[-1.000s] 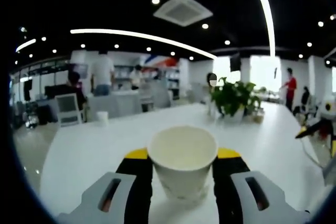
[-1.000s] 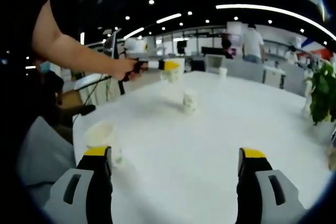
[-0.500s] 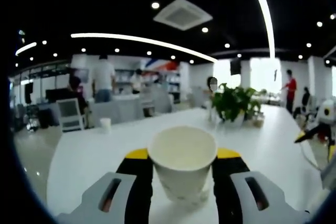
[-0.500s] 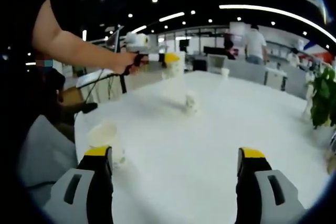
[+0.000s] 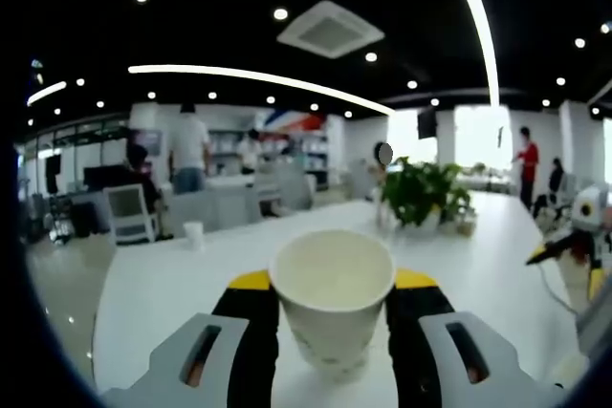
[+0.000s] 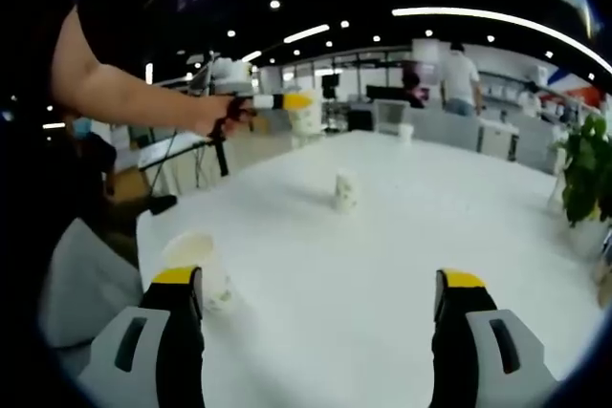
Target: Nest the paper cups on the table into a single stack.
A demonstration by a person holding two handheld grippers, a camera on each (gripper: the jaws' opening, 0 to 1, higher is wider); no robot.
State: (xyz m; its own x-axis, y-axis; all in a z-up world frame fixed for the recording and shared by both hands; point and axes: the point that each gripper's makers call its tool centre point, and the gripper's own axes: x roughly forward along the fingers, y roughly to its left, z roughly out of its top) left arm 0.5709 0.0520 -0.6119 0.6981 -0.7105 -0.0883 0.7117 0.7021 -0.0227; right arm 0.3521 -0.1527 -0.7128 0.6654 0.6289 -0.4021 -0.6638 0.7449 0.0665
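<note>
Left gripper (image 5: 332, 298) clamped on a cup (image 5: 332, 298), held above the table (image 5: 153, 284). In the right gripper view, another cup (image 6: 203, 269) near the left jaw, one (image 6: 345, 190) mid-table. Right gripper (image 6: 320, 298) wide open, empty.

Open-plan office: black ceiling with strip lights (image 5: 258, 75) and an air vent (image 5: 330, 30), desks and chairs (image 5: 129, 214), a long white table (image 6: 402, 236), potted plant (image 5: 424, 190), people standing about.
</note>
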